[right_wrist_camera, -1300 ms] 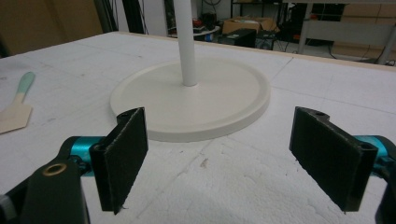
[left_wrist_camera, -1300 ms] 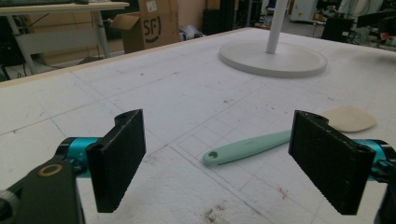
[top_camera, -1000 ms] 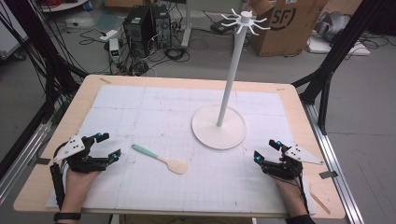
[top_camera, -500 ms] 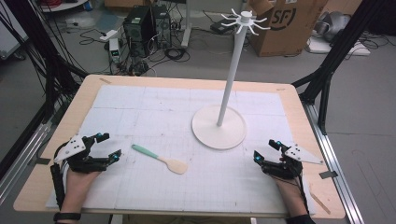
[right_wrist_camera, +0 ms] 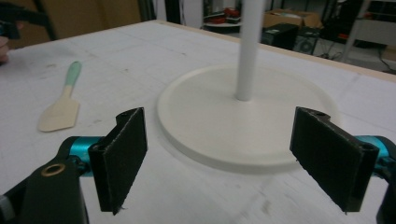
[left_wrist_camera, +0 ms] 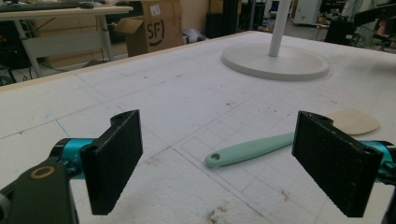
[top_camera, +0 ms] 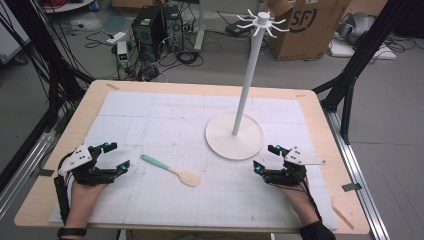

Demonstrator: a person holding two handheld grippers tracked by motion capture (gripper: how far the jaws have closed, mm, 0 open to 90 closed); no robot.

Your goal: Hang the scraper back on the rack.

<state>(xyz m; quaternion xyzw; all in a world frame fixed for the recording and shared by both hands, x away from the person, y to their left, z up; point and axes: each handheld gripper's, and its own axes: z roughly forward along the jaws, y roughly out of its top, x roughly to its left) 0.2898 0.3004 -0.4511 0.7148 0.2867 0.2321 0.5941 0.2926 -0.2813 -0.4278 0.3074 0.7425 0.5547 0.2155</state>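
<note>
Table (top_camera: 320,107) with white gridded mat (top_camera: 165,115) on top. No containers on it. White stand (top_camera: 235,136): round flat base on the mat right of centre, thin pole upright, hook crown at the top. Spatula (top_camera: 170,170) lies flat on the mat near the front, left of the stand base and well apart from it; long axis runs diagonal, mint-green handle toward the far left, tan blade toward the near right. Handle has a small hole at its end, seen in the left gripper view (left_wrist_camera: 247,150). Left gripper (top_camera: 114,157) rests at the front left, jaws wide apart, nothing between them, spatula handle just beside it. Right gripper (top_camera: 266,158) rests at the front right near the base rim, jaws wide apart, empty; its own view looks at the base (right_wrist_camera: 219,126) with the spatula (right_wrist_camera: 60,105) off left.
</note>
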